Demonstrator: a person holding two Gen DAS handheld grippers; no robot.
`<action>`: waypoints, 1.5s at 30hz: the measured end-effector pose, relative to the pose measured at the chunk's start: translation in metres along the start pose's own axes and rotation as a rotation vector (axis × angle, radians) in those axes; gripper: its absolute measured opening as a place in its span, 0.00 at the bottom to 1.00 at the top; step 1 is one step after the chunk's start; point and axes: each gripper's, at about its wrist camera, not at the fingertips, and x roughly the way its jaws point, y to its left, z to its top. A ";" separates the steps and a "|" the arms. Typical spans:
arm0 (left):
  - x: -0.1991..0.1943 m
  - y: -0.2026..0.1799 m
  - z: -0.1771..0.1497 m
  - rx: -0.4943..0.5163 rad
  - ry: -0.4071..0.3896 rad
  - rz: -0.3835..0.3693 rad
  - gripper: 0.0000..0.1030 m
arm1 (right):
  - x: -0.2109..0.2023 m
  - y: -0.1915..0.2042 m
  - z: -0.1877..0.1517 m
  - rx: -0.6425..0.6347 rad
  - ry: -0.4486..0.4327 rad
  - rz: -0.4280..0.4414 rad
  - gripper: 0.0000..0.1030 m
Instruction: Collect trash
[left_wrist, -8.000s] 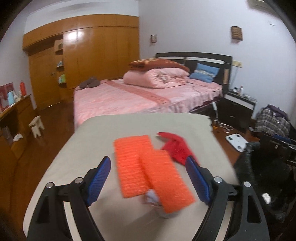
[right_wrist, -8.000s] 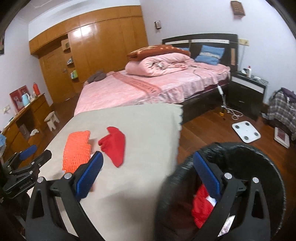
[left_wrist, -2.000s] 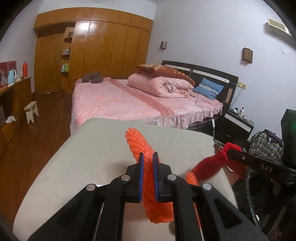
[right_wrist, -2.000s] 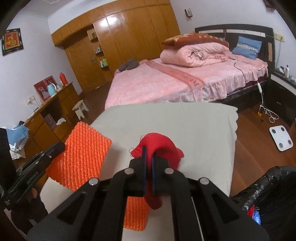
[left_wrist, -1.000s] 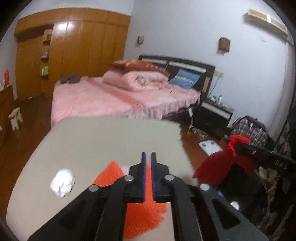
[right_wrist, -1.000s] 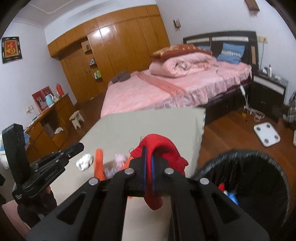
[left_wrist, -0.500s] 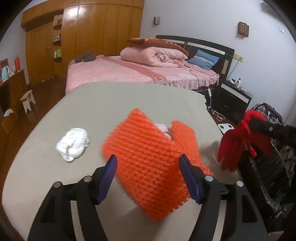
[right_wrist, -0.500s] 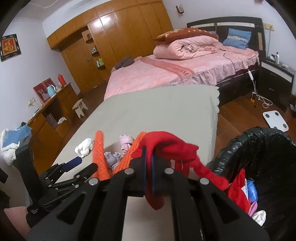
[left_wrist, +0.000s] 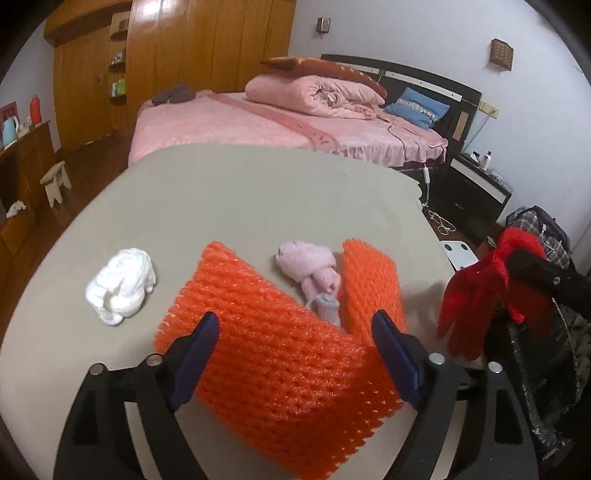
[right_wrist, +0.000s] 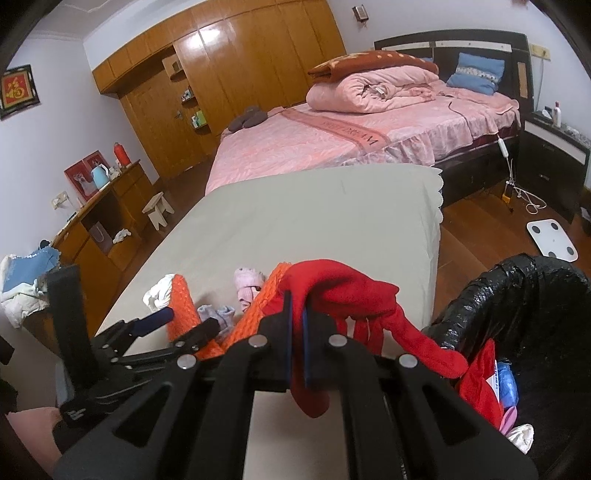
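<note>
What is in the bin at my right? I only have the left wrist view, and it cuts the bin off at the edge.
Observer: The black-lined trash bin already holds a red piece, a blue scrap and a white wad.
Operator: Is the red glove over the opening?
Observer: Not clearly. The red glove hangs from the right gripper, and its dangling end reaches only about the bin's near rim.
Operator: Are the right jaws closed on it?
Observer: Yes, they are shut, with the glove's cloth pinched between them.
</note>
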 end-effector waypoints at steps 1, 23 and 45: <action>0.000 0.001 -0.002 -0.003 0.006 -0.006 0.71 | 0.000 -0.001 0.002 0.000 0.001 0.001 0.04; -0.068 0.024 0.008 -0.036 -0.135 -0.099 0.13 | -0.027 0.011 0.014 -0.025 -0.059 0.011 0.04; -0.122 -0.011 0.051 0.018 -0.286 -0.184 0.13 | -0.076 0.015 0.036 -0.042 -0.160 0.018 0.04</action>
